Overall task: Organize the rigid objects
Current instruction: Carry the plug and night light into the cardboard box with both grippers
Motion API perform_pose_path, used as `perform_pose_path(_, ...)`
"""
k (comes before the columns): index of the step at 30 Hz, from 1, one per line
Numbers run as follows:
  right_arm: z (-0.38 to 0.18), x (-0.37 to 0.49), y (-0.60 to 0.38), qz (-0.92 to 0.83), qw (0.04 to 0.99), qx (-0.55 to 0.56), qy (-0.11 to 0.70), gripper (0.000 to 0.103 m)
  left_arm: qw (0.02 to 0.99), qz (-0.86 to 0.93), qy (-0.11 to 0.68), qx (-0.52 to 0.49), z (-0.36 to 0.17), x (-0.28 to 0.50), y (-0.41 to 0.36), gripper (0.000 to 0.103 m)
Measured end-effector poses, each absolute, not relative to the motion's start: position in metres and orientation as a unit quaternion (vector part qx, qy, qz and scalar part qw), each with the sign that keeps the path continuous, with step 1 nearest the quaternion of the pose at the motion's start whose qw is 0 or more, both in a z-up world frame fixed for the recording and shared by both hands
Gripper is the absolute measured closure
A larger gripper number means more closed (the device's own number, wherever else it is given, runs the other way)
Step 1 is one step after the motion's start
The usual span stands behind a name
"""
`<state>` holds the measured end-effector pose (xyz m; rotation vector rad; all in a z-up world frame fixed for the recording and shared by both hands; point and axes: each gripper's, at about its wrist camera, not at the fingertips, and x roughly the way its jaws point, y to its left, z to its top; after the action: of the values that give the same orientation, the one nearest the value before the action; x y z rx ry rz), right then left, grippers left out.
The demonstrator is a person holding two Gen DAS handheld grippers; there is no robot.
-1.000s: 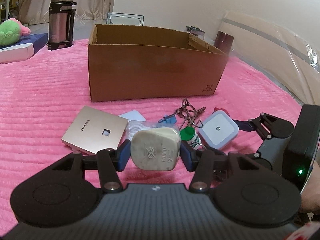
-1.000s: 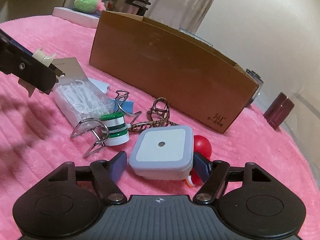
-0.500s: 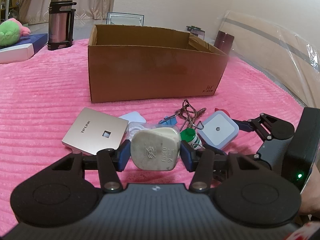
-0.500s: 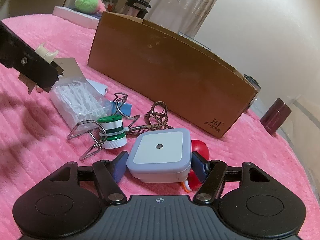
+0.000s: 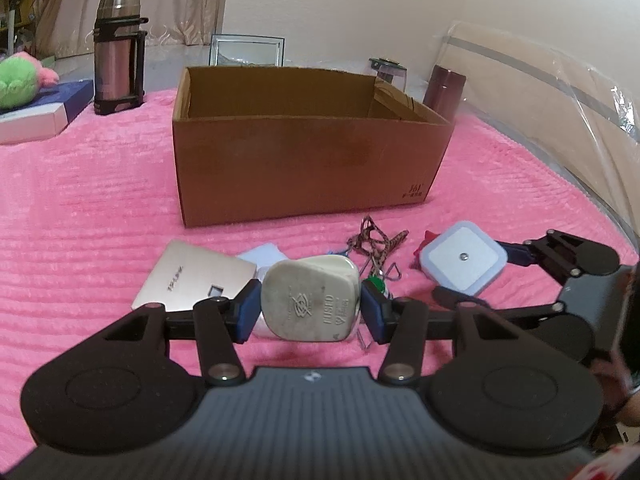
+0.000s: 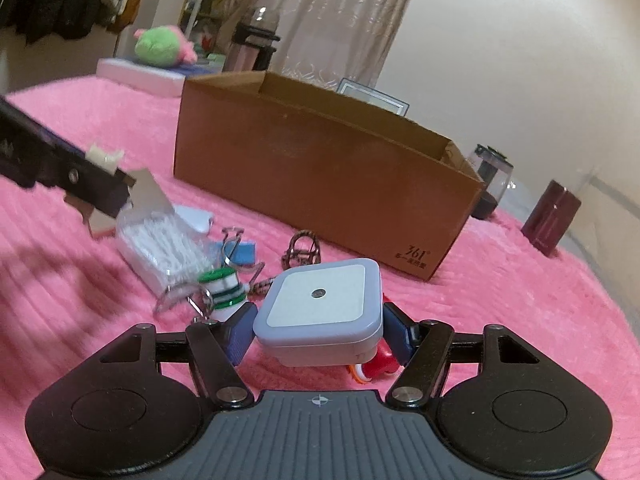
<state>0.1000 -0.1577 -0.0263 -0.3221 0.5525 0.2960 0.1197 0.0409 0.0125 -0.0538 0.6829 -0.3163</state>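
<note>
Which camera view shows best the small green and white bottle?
The right wrist view: the green and white bottle stands there unhidden beside the wire clips, cap and stripes visible, though slightly blurred. In the left wrist view only a green bit peeks from behind the beige plug held in the left tongs.

The brown box [image 6: 320, 184] has "361°" printed in dark marks low on its front side, near the right corner. Under that number is a small line of signs, too small to read. From the left wrist view the same print sits on the box [image 5: 308, 168], but it is blurry there.

The white plug [image 5: 310, 304], in front of the box, has the word "FUSED" pressed into its back. Beside that word is a round sign with lines in it.

The flat gold plate [image 5: 192, 280], left of the plug, has small letters that look like "TP-LINK".
</note>
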Motion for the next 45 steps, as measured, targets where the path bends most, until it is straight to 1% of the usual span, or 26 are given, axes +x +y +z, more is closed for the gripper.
perform_pose_path(7, 0.026, 0.112, -0.172, 0.165, 0.946, -0.105, 0.259, 0.039, 0.932, -0.161, 0.325, -0.009, 0.043, 0.137, 0.038, 0.056)
perform_pose_path(13, 0.072, 0.148, -0.180, 0.186, 0.948, -0.073, 0.247, 0.039, 0.935, -0.164, 0.314, -0.004, 0.076, 0.167, 0.037, 0.056)
perform_pose_path(18, 0.101, 0.201, -0.185, 0.199, 0.946, -0.065, 0.249, 0.039, 0.942, -0.159, 0.296, 0.010, 0.106, 0.206, 0.034, 0.056)
perform_pose_path(24, 0.109, 0.277, -0.183, 0.207, 0.935, -0.056, 0.281, 0.039, 0.944, -0.152, 0.292, 0.030, 0.128, 0.274, 0.028, 0.056)
perform_pose_path(28, 0.096, 0.326, -0.178, 0.222, 0.916, -0.046, 0.330, 0.039, 0.933, -0.156, 0.321, 0.039, 0.119, 0.323, 0.021, 0.056)
perform_pose_path(33, 0.065, 0.369, -0.174, 0.230, 0.891, -0.053, 0.388, 0.039, 0.915, -0.156, 0.367, 0.059, 0.089, 0.368, 0.011, 0.056)
perform_pose_path(38, 0.041, 0.389, -0.165, 0.243, 0.860, -0.085, 0.440, 0.039, 0.890, -0.160, 0.417, 0.090, 0.053, 0.397, 0.000, 0.056)
perform_pose_path(45, 0.028, 0.407, -0.156, 0.242, 0.831, -0.122, 0.486, 0.039, 0.862, -0.165, 0.462, 0.128, 0.027, 0.420, -0.013, 0.056)
